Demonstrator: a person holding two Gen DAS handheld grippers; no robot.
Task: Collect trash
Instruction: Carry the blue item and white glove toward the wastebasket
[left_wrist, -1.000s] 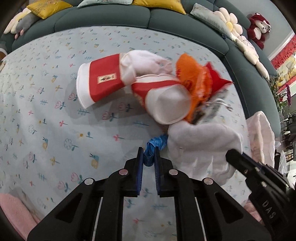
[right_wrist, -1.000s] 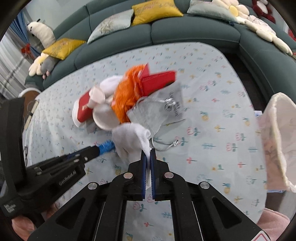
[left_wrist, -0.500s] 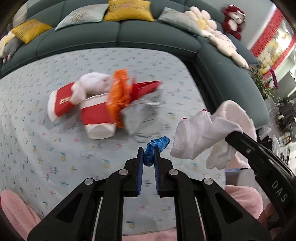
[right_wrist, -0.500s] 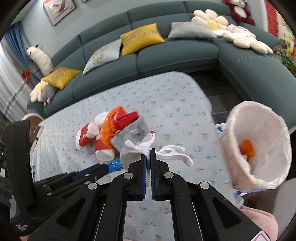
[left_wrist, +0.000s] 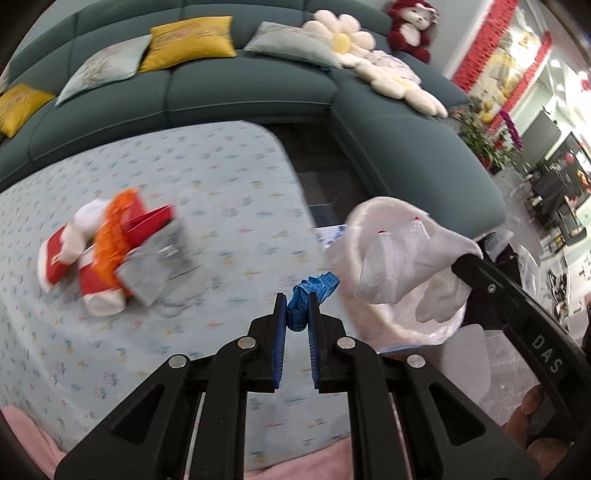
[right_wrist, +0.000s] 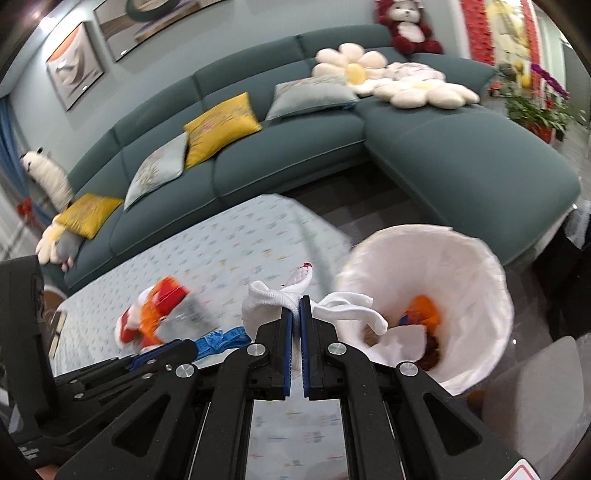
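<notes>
Your left gripper (left_wrist: 296, 301) has its fingers nearly closed on a crumpled blue paper measuring tape (left_wrist: 308, 291), whose free end sticks up and to the right past the tips. Your right gripper (right_wrist: 295, 308) has its fingers almost fully together, pinching a white knitted cloth (right_wrist: 280, 295); one limp end of it droops over toward the rim of the white-lined round trash bin (right_wrist: 495, 295). From the left wrist view that cloth (left_wrist: 399, 258) hangs in front of the bin's mouth, held by the right gripper's black fingers (left_wrist: 480, 273).

The bin stands just off the right edge of the counter (left_wrist: 166, 332), which is covered with a pale blue flower-print cloth. Inside it you can see orange and brown scraps and a crumpled white paper (right_wrist: 399, 343).

Well to the left on the counter lies the remaining heap: red-and-white paper cups (left_wrist: 70, 258), an orange frilly wrapper (left_wrist: 110, 236), a red card box (left_wrist: 147, 225) and a grey pouch (left_wrist: 155, 266), all touching one another and blurred.

Behind the counter runs a dark teal sectional sofa (right_wrist: 295, 147) with yellow and grey cushions.
</notes>
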